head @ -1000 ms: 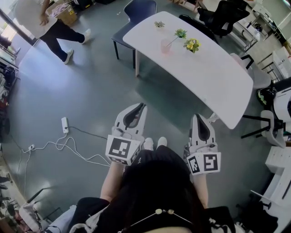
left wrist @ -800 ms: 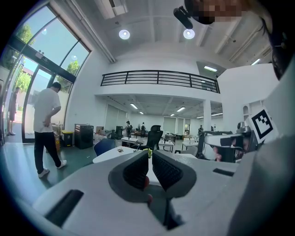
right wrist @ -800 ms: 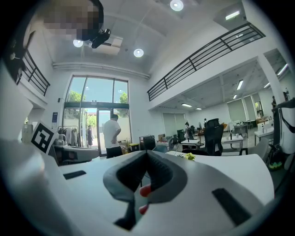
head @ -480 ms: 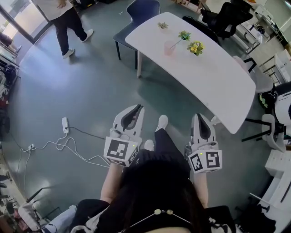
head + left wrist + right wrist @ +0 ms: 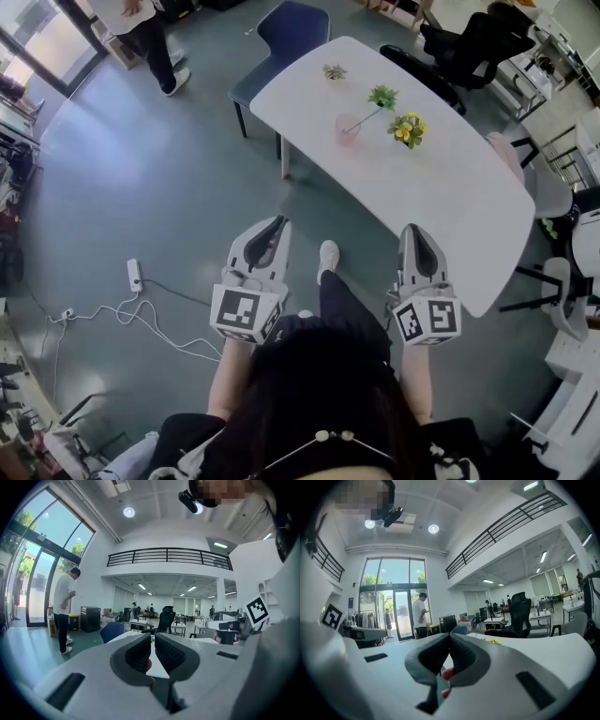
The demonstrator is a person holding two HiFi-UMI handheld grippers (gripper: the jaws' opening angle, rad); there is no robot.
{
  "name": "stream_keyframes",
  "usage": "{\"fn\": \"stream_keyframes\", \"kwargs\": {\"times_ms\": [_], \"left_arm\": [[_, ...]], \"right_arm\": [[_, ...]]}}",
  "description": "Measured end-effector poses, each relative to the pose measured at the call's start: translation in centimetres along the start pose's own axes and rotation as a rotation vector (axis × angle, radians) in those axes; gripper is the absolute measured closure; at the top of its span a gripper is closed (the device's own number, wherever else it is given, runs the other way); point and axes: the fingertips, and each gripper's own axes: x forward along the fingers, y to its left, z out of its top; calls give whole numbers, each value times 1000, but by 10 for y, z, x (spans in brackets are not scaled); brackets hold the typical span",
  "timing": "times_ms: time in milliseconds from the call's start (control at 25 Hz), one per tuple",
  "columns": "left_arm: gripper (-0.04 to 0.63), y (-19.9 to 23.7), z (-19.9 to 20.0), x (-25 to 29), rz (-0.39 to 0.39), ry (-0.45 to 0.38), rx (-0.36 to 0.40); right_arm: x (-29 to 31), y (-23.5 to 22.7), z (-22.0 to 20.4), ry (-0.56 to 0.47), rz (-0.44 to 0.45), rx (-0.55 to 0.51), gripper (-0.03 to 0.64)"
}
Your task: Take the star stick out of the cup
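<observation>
A pink cup (image 5: 348,130) stands on the white table (image 5: 450,197) far ahead in the head view. A thin stick leans out of it, topped by a green star (image 5: 382,96). My left gripper (image 5: 273,231) and right gripper (image 5: 416,236) are held low over the floor, well short of the table. Each has its jaws together with nothing between them. In the left gripper view the left gripper (image 5: 153,635) points at the table's near end (image 5: 123,637). In the right gripper view the right gripper (image 5: 449,636) points past the table (image 5: 520,641); the cup is hidden there.
Yellow flowers (image 5: 408,129) and a small plant (image 5: 333,71) also sit on the table. A blue chair (image 5: 286,33) and a black office chair (image 5: 469,42) stand behind it. A power strip with cable (image 5: 134,275) lies on the floor at left. A person (image 5: 145,28) stands far left.
I have walked nearer the table, which now sits lower and closer in the head view. Both grippers came forward with me, still shut. The person at the back moved toward the top edge.
</observation>
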Motion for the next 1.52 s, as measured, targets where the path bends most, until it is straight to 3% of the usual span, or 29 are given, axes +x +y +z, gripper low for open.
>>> {"fn": "stream_keyframes", "kwargs": {"times_ms": [240, 480, 560, 760, 1200, 1520], "left_arm": [[566, 23, 21, 88, 4, 7, -3], [566, 43, 28, 149, 26, 24, -26], [566, 49, 29, 160, 35, 25, -28], [566, 68, 26, 171, 67, 39, -54], [565, 104, 41, 202, 24, 33, -59], [565, 114, 29, 205, 38, 66, -85]], "right_arm": [[98, -47, -8, 75, 33, 36, 614], [190, -86, -33, 182, 109, 191, 612], [219, -93, -49, 231, 131, 207, 529], [273, -107, -90, 341, 116, 223, 514], [331, -131, -144, 472, 6, 277, 506], [351, -137, -164, 521, 14, 280, 514]]}}
